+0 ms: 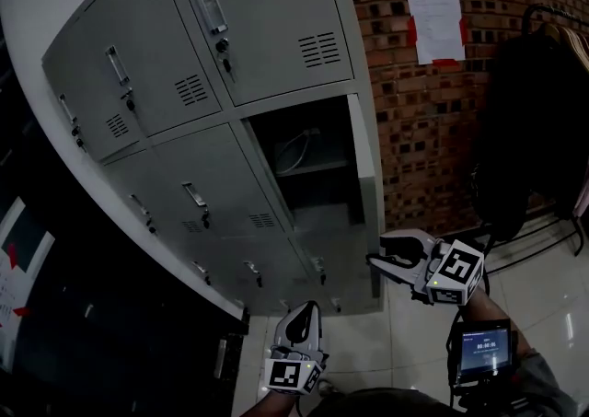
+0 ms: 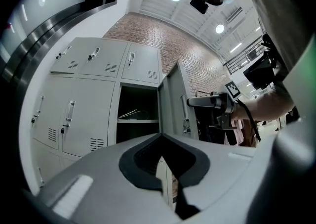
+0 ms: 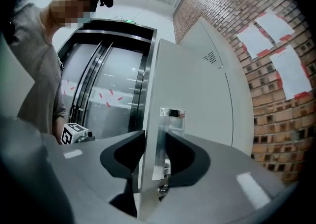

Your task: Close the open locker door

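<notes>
Looking at a grey locker bank [image 1: 184, 111] here, three columns wide, backed against a brick wall [image 1: 433, 111]. Only one compartment [image 1: 308, 162] open: middle row, right-hand column of the locker bank. Has a shelf inside with some thin cable [image 1: 296, 148] lying on it.

Locker door [image 1: 366, 176] hangs off the right side of that compartment, swung well out from the locker bank's front, pretty much edge-on from the head view.

Right gripper [image 1: 386, 263] sits out at the door's free edge, in front of the locker bank's right end. Jaws clamped on the door there, one pad on the inner face, the other on the outer face right at the metal handle plate [image 3: 170, 119]. Keyhole just under the plate.

Left gripper [image 1: 302, 314] hangs lower, in front of the locker bank's bottom row and apart from it, nose aimed at the bank. Jaws together, nothing between them.

Also spotted: a few paper sheets [image 1: 434, 12] taped to the brick right of the locker bank, dark clothes [image 1: 534, 130] hanging further right.
</notes>
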Demonstrator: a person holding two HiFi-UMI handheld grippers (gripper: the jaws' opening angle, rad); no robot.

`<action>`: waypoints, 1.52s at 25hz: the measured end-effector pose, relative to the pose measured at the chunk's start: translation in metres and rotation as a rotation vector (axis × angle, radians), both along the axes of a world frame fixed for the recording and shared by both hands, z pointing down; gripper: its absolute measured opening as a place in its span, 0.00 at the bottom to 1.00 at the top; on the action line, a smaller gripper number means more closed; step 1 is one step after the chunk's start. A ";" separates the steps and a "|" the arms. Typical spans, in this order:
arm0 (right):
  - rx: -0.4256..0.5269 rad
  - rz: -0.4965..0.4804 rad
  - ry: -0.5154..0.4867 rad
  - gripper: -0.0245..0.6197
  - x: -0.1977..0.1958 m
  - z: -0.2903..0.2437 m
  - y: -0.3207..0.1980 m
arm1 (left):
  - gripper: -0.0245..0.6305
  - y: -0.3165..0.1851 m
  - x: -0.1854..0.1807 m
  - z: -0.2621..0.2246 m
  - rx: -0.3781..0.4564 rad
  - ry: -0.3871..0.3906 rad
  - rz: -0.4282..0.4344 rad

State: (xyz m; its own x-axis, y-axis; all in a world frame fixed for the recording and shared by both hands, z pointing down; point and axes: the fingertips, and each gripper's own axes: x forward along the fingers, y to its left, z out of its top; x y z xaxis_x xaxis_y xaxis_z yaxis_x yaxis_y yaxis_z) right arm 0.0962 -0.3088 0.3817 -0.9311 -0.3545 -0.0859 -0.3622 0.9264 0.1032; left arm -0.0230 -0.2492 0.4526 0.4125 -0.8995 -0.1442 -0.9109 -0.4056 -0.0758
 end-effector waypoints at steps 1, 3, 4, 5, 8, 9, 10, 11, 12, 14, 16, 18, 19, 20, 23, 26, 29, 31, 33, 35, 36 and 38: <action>-0.005 0.005 0.000 0.26 -0.005 -0.001 0.000 | 0.04 -0.002 -0.004 0.000 0.001 0.001 0.005; -0.010 0.021 0.015 0.25 -0.017 0.001 -0.001 | 0.04 -0.006 -0.013 -0.001 0.004 0.002 0.018; -0.011 0.032 0.025 0.25 -0.023 0.003 -0.002 | 0.04 -0.007 -0.018 -0.002 0.006 0.002 0.024; -0.013 0.042 0.027 0.25 -0.029 0.004 -0.003 | 0.04 -0.009 -0.023 -0.003 0.008 0.002 0.031; -0.017 0.069 0.011 0.25 -0.051 -0.003 -0.005 | 0.04 -0.019 -0.039 -0.009 0.024 0.001 0.050; -0.015 0.079 0.012 0.25 -0.059 -0.005 -0.006 | 0.04 -0.023 -0.045 -0.010 0.029 0.001 0.055; -0.011 0.091 0.017 0.24 -0.066 -0.005 -0.008 | 0.04 -0.027 -0.050 -0.011 0.031 0.002 0.061; -0.009 0.103 0.021 0.25 -0.073 -0.005 -0.011 | 0.04 -0.030 -0.056 -0.013 0.032 0.002 0.066; -0.008 0.115 0.024 0.24 -0.079 -0.005 -0.014 | 0.04 -0.034 -0.061 -0.014 0.033 0.002 0.072; -0.007 0.138 0.025 0.24 -0.091 -0.005 -0.019 | 0.04 -0.041 -0.072 -0.015 0.036 0.002 0.085; -0.005 0.159 0.031 0.24 -0.102 -0.004 -0.026 | 0.04 -0.049 -0.081 -0.016 0.037 0.000 0.100; -0.002 0.182 0.051 0.24 -0.111 0.000 -0.033 | 0.04 -0.057 -0.090 -0.018 0.038 0.000 0.116; -0.002 0.193 0.053 0.24 -0.115 0.000 -0.036 | 0.04 -0.062 -0.094 -0.020 0.040 0.000 0.125; -0.004 0.204 0.050 0.24 -0.120 0.000 -0.039 | 0.04 -0.067 -0.098 -0.022 0.042 0.002 0.135; -0.006 0.238 0.039 0.23 -0.133 -0.002 -0.049 | 0.04 -0.081 -0.109 -0.029 0.045 0.009 0.164; -0.004 0.275 0.053 0.23 -0.144 0.000 -0.060 | 0.04 -0.095 -0.119 -0.034 0.044 0.016 0.191; -0.005 0.316 0.053 0.23 -0.154 0.000 -0.070 | 0.04 -0.109 -0.129 -0.040 0.044 0.025 0.215; -0.001 0.347 0.053 0.23 -0.161 0.000 -0.077 | 0.04 -0.117 -0.135 -0.044 0.051 0.029 0.227; 0.000 0.380 0.051 0.23 -0.167 0.000 -0.086 | 0.04 -0.124 -0.141 -0.047 0.055 0.032 0.236; -0.004 0.410 0.045 0.23 -0.173 0.000 -0.094 | 0.04 -0.131 -0.147 -0.047 0.051 0.040 0.235; -0.006 0.422 0.044 0.23 -0.176 0.001 -0.098 | 0.04 -0.134 -0.150 -0.046 0.047 0.046 0.232; -0.006 0.441 0.049 0.23 -0.183 0.002 -0.106 | 0.04 -0.141 -0.155 -0.045 0.041 0.055 0.226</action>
State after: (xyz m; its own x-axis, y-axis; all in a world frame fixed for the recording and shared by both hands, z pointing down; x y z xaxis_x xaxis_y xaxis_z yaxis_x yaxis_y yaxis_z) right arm -0.0864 -0.4150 0.3836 -0.6933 -0.7194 -0.0422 -0.7180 0.6847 0.1251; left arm -0.1784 -0.3899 0.4078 0.5931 -0.7783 -0.2061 -0.8007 -0.5971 -0.0490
